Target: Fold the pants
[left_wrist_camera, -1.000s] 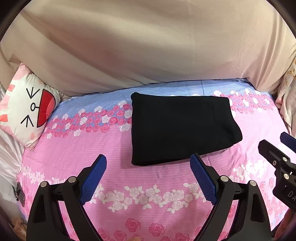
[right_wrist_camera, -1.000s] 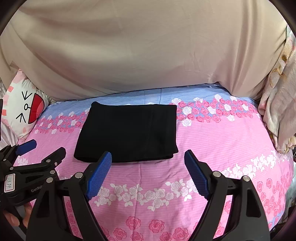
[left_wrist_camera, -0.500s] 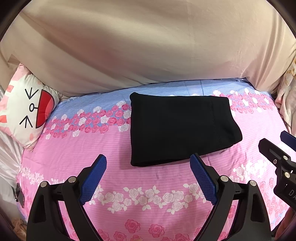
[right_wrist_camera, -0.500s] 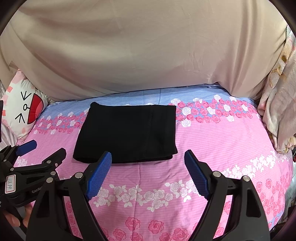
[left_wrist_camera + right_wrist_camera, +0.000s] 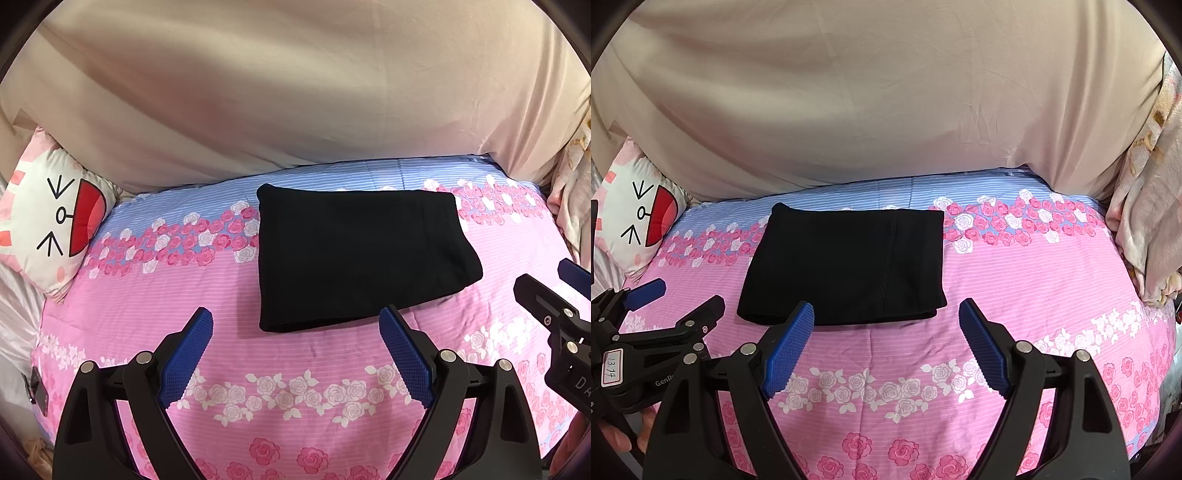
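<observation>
The black pants (image 5: pixel 354 254) lie folded into a flat rectangle on the pink rose-print sheet (image 5: pixel 155 295), toward its far blue-striped edge. The left gripper (image 5: pixel 295 325) hangs just in front of them, its blue pads wide apart with nothing between. The right gripper (image 5: pixel 886 314) does the same beside it, jaws spread and empty. A cat-face pillow (image 5: pixel 48 221) sits at the left.

Both fisheye views are bright and evenly lit, with soft, diffuse light. The black pants (image 5: pixel 354 254) cast only a thin shadow along their edge toward 6 o'clock. No glare shows. Centres are sharp; straight lines bow toward the rims, and dark vignetting fills the corners at 2 and 10 o'clock.
</observation>
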A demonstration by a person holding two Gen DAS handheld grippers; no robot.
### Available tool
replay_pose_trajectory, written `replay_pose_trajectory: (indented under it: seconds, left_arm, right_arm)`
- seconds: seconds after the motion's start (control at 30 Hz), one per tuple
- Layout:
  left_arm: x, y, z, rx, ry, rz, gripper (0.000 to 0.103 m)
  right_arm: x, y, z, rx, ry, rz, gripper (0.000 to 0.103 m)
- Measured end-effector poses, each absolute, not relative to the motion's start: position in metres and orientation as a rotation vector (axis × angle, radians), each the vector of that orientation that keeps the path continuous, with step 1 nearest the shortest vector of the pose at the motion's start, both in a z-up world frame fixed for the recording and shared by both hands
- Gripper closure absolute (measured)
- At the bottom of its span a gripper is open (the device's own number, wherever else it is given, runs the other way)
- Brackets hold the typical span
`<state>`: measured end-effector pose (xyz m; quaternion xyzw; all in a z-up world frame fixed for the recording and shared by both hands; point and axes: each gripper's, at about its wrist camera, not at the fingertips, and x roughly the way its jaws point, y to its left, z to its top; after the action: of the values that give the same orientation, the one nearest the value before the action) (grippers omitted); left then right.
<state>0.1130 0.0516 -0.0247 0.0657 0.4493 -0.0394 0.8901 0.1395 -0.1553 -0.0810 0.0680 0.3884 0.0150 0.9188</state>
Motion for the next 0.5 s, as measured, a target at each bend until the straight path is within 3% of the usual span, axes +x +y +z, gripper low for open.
replay_pose_trajectory:
  seconds: [0.5]
  left_arm:
    - [0.1111, 0.0526, -0.0252, 0.144, 0.926, -0.093, 0.014]
  right_arm:
    - [0.1394, -0.1550, -0.0813, 0.141, 0.796, 0.028, 0.024]
